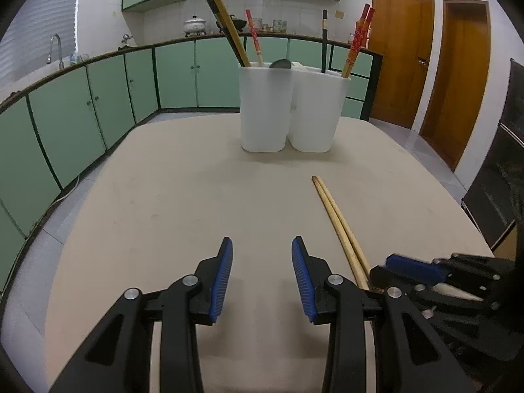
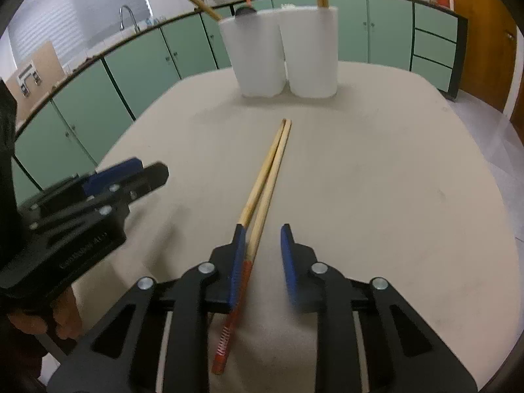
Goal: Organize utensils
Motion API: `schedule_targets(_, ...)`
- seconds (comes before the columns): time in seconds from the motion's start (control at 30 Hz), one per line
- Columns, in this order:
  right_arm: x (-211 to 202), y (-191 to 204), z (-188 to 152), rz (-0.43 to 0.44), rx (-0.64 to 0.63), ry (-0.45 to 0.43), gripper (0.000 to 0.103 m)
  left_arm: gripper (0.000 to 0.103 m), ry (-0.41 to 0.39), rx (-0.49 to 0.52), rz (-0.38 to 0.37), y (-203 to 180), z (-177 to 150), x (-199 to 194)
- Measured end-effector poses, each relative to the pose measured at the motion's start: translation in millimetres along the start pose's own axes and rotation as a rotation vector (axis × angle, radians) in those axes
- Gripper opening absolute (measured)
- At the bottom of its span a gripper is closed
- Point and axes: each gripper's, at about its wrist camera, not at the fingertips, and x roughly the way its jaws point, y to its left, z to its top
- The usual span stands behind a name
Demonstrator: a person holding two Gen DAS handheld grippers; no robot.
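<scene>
A pair of wooden chopsticks (image 2: 271, 163) with red patterned ends lies on the beige table (image 1: 163, 196), tips toward two white containers (image 1: 265, 108) (image 1: 316, 111) at the far side. My right gripper (image 2: 263, 229) straddles the pair near its red end. The left pad touches a stick and the right pad stands off, so the gripper is open. My left gripper (image 1: 262, 242) hovers open and empty over bare table, left of the chopsticks (image 1: 337, 226). The containers hold several chopsticks and a dark spoon (image 1: 280, 63).
Green cabinets (image 1: 98, 108) and a counter with a sink tap (image 1: 55, 46) curve around the left and back. Wooden doors (image 1: 458, 75) stand at the right. A hand (image 2: 62, 321) holds the left gripper (image 2: 131, 173) at the table's left edge.
</scene>
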Motion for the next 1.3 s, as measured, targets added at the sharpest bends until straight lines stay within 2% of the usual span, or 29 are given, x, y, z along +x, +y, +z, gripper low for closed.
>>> schedule_targets(0.1,3.5,-0.3,-0.5,-0.002,-0.001,0.007,0.019,0.037,0.002,0.0,-0.01,-1.5,1.6,1.2)
schedule_targets(0.17,3.9,-1.3,0.6,-0.01,-0.007,0.011,0.007,0.037,0.008,-0.001,-0.026,-4.4,3.2,2.9)
schedule_targets(0.33,1.0,-13.0,1.1,-0.029,0.002,0.006,0.005,0.037,0.017,0.001,-0.073,-17.7,6.6,6.4)
schedule_targets(0.6,-6.3,-62.3,3.6,-0.089,0.097,-0.011,0.005,0.037,0.065,0.012,-0.122,-38.6,8.2,23.8)
schedule_targets(0.8,-8.5,-73.6,2.1,-0.08,0.108,-0.012,0.005,0.037,0.114,0.024,-0.154,-53.8,9.0,37.9)
schedule_targets(0.87,-7.9,-74.4,2.7,-0.077,0.106,-0.013,0.005,0.032,0.134,0.026,-0.164,-56.4,7.6,42.7)
schedule_targets(0.9,-8.0,-75.2,2.9,-0.073,0.108,-0.013,0.005,0.016,0.145,0.022,-0.165,-56.7,7.3,46.0)
schedule_targets(0.93,-8.0,-76.3,3.1,-0.069,0.11,-0.013,0.005,0.01,0.168,0.009,-0.176,-55.3,6.5,50.6)
schedule_targets(1.03,-8.3,-78.3,4.7,-0.065,0.116,-0.012,0.005,0.009,0.166,-0.027,-0.197,-48.1,8.2,54.0)
schedule_targets(1.3,6.3,-79.0,23.3,-0.078,0.104,-0.007,0.005,0.007,0.169,-0.039,-0.16,-31.9,26.7,71.2)
